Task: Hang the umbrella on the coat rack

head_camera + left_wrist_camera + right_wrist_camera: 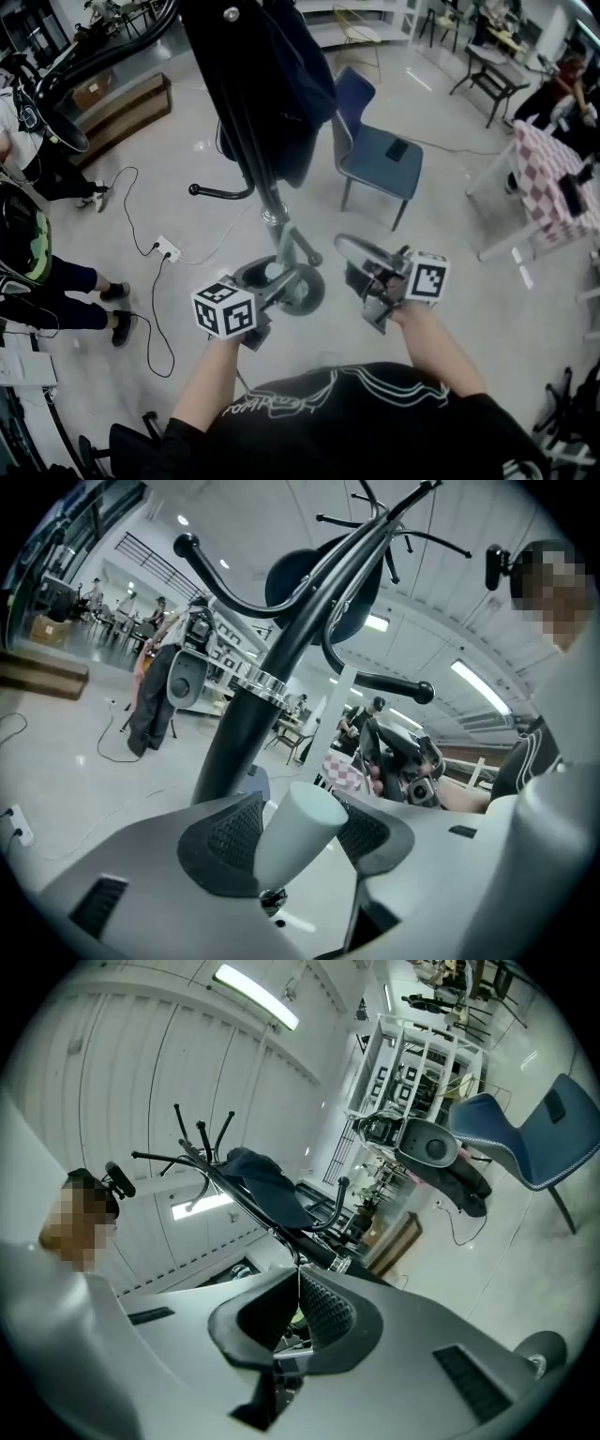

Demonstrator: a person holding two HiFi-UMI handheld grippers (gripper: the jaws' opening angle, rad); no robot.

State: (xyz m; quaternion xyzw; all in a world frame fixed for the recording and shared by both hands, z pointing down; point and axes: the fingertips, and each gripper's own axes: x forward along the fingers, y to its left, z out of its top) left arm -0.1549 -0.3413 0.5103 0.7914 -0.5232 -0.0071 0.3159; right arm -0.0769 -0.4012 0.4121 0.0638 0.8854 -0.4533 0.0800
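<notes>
The black coat rack (pixel 274 202) rises in front of me, its round base (pixel 306 292) on the floor. A dark navy fabric bundle (pixel 281 84), seemingly the umbrella, hangs high on it; it also shows as a dark bundle (pixel 319 588) and dark bundle (pixel 262 1180) on the upper hooks. My left gripper (pixel 261 277) is low beside the pole (pixel 234 733), jaws wide, with a pale cylinder (pixel 295 841) standing between the pads; what it belongs to is unclear. My right gripper (pixel 367 262) is right of the base, its pads (pixel 314 1312) together and bare.
A blue chair (pixel 380 150) stands behind and right of the rack. A power strip with cables (pixel 167 248) lies on the floor at left, near seated people (pixel 37 262). A checkered table (pixel 553 169) is far right, a wooden bench (pixel 122 108) far left.
</notes>
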